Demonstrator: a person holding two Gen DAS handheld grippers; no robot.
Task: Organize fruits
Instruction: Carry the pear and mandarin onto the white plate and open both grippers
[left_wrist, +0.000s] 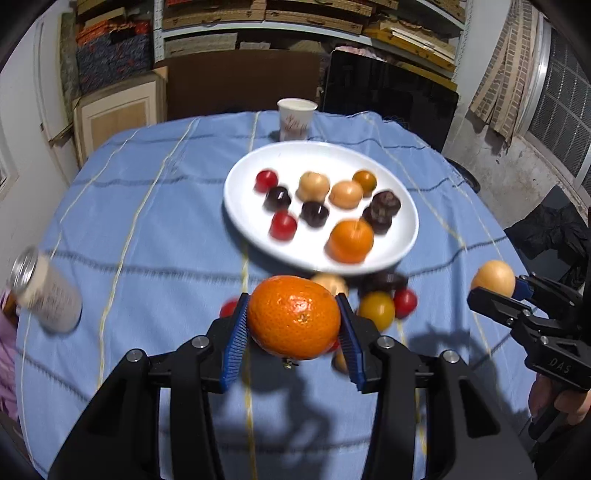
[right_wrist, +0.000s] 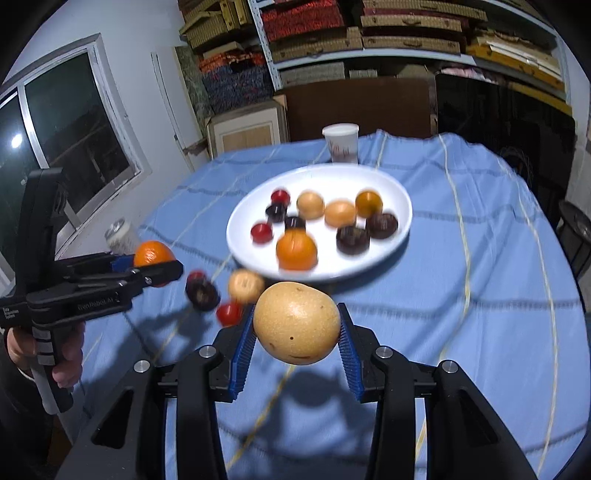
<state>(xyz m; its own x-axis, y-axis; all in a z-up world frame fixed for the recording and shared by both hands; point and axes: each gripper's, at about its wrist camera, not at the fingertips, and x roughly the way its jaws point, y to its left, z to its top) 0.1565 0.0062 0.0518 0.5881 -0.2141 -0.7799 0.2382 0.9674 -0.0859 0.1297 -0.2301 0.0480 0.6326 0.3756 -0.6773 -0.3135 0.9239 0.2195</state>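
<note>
Left gripper (left_wrist: 293, 325) is clenched on a big orange mandarin (left_wrist: 293, 317), blue ribbed pads pressed to both its flanks, the fruit held clear above the blue checked tablecloth (left_wrist: 147, 221) with its shadow thrown on the cloth below; right gripper (right_wrist: 296, 325) has its jaws closed on a tan, speckled round fruit (right_wrist: 296, 323), likewise gripped on both sides and hanging over the cloth. Each tool shows in the other's camera too: the right one at the far right edge of the left view with the tan fruit at its tip, a hand (left_wrist: 561, 402) on its grip; the left one at the left edge of the right view, the mandarin in its blue pads, a hand (right_wrist: 64, 363) around its handle.

Just beyond the left gripper, loose fruit lies on the cloth: a yellow-orange one (left_wrist: 376, 309), a red one (left_wrist: 405, 302), a dark one (left_wrist: 384, 282), another tan one (left_wrist: 330, 284), all blurred; more are half hidden behind the mandarin.

Further out sits the white plate (left_wrist: 243, 218), already carrying a smaller orange (left_wrist: 351, 240) near its front rim, two tan fruits (left_wrist: 314, 185), red ones (left_wrist: 283, 225) and several dark ones (left_wrist: 314, 213). Behind the plate stands a paper cup (left_wrist: 296, 119); off to the left a can (left_wrist: 46, 295), tilted in the fisheye and smeared by blur; shelves of boxes (left_wrist: 258, 14) fill the back wall.
</note>
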